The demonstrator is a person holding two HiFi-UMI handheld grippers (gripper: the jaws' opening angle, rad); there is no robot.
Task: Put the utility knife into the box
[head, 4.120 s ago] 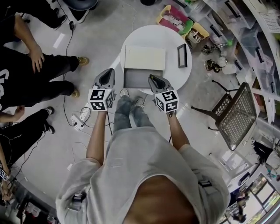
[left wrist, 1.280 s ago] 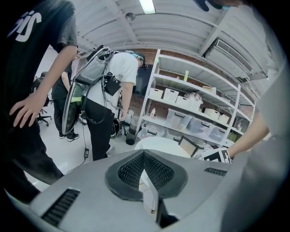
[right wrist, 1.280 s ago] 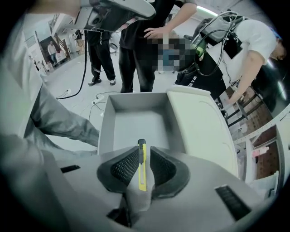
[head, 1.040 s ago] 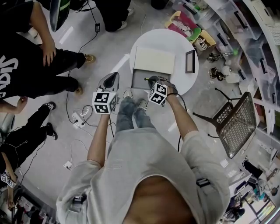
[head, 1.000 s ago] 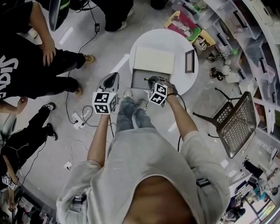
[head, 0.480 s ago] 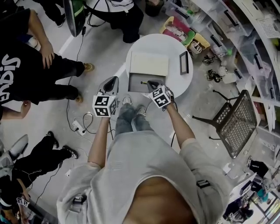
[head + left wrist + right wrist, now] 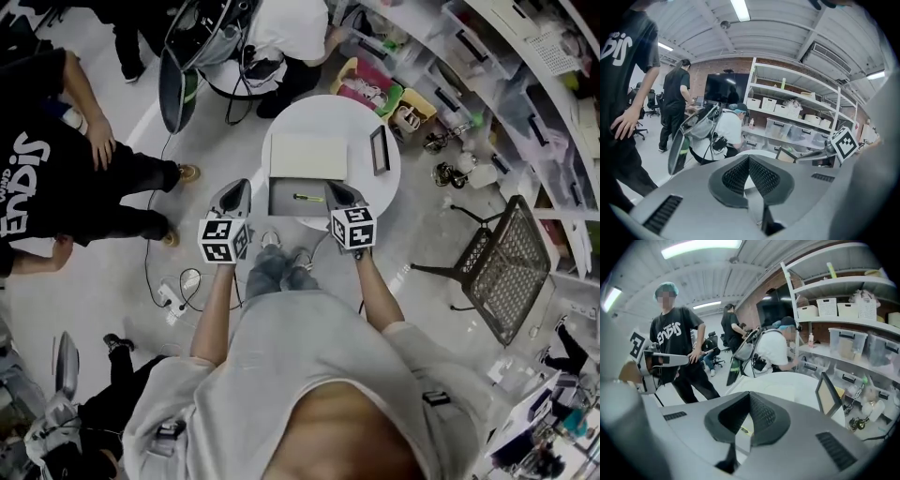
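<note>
The utility knife (image 7: 307, 198), small and yellow-green, lies inside the grey box (image 7: 284, 208) on the white round table (image 7: 361, 122). The box's cream lid (image 7: 307, 156) lies flat just beyond it. My right gripper (image 7: 336, 187) is shut and empty at the box's right front corner, clear of the knife. My left gripper (image 7: 238, 185) hangs off the table's left edge, shut with nothing in it. In the right gripper view the closed jaws (image 7: 750, 394) hide most of the box, and a sliver of the knife (image 7: 744, 430) shows below the tips. The left gripper view shows my left gripper (image 7: 749, 158) with its tips together.
A dark-framed panel (image 7: 380, 150) stands on the table's right side. A person crouches just beyond the table (image 7: 281, 28); others stand at left (image 7: 56, 159). A mesh chair (image 7: 511, 267) is at right, storage bins line the shelves (image 7: 525, 84), and cables (image 7: 183, 281) lie on the floor.
The right gripper has let go of the knife, which now lies in the box, and has drawn back to the box's right front corner. The left gripper has stayed in place.
</note>
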